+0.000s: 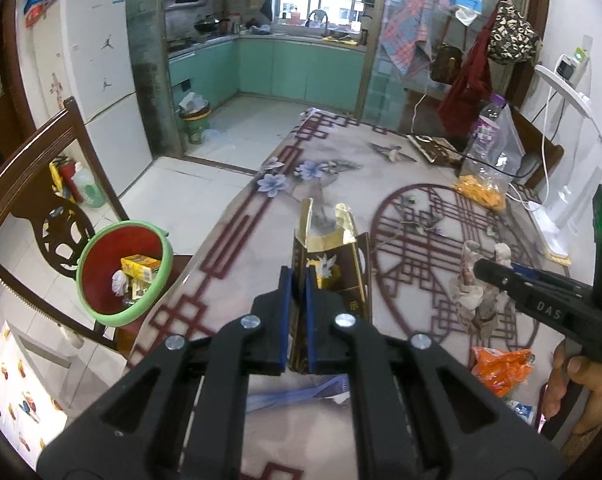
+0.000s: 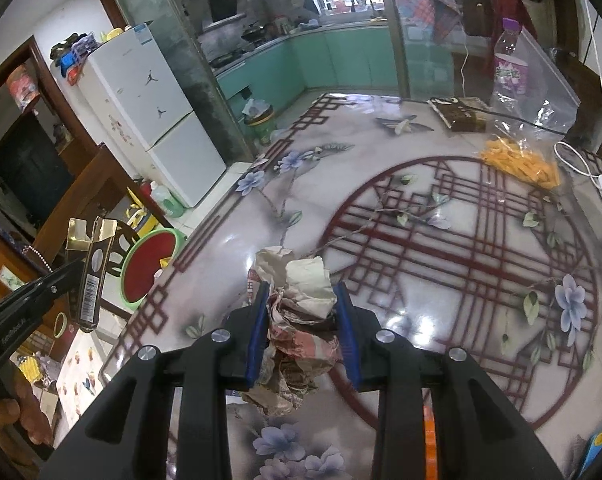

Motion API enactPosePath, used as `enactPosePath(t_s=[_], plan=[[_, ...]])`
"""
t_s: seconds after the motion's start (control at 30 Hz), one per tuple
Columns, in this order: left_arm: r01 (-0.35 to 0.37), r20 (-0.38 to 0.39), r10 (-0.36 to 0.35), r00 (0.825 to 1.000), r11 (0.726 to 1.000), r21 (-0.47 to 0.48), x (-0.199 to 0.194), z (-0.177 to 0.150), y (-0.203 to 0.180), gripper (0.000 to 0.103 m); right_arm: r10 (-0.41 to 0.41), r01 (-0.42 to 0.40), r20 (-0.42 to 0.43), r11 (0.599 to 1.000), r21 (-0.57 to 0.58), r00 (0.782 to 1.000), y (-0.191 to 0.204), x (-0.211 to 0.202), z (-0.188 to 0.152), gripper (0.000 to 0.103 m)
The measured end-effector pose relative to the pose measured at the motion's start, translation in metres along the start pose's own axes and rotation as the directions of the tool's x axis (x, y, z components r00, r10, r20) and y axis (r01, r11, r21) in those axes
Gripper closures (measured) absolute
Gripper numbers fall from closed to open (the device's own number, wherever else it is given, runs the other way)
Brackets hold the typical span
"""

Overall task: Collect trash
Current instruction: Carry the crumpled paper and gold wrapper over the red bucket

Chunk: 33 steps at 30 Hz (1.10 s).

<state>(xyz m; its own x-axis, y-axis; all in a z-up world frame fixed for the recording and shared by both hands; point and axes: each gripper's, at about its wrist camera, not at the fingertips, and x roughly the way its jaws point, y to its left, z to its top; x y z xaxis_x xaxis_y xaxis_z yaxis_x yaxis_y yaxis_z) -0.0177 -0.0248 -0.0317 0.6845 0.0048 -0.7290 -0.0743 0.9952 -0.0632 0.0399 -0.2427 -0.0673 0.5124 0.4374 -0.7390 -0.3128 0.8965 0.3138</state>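
Note:
My left gripper [image 1: 297, 280] is shut on a dark brown and gold carton [image 1: 333, 256] with its top flaps open, held above the table; the carton also shows in the right wrist view [image 2: 91, 268]. My right gripper [image 2: 301, 300] is shut on a crumpled wad of paper [image 2: 297, 316], also seen in the left wrist view [image 1: 477, 284]. A green-rimmed red bin [image 1: 123, 272] stands on a chair left of the table and holds a yellow box [image 1: 141, 266] and a white scrap. An orange wrapper [image 1: 499, 364] lies on the table near its front edge.
The patterned table [image 2: 441, 240] carries a clear bag of yellow snacks [image 2: 521, 164], a purple-labelled bottle [image 2: 509, 64], a dark flat box [image 2: 461, 114] and a white cable. A wooden chair [image 1: 25, 184] stands at the left. A fridge and a green floor bin [image 1: 195, 122] are beyond.

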Motion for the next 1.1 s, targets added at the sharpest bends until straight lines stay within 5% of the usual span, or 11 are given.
enactPosePath(t_s=[0.57,1.1], plan=[[-0.001,0.034,-0.001,0.999,0.999,0.037,0.001,0.016,0.014,0.096,0.028,-0.028,0.035,1.000,0.013,0.999,0.015,-0.006,0.012,0.071],[0.102,0.043,-0.107,0.993,0.990,0.099,0.029,0.054,0.099,0.096,-0.073,0.065,0.087,0.994,0.088,0.994,0.087,0.025,0.039,0.071]])
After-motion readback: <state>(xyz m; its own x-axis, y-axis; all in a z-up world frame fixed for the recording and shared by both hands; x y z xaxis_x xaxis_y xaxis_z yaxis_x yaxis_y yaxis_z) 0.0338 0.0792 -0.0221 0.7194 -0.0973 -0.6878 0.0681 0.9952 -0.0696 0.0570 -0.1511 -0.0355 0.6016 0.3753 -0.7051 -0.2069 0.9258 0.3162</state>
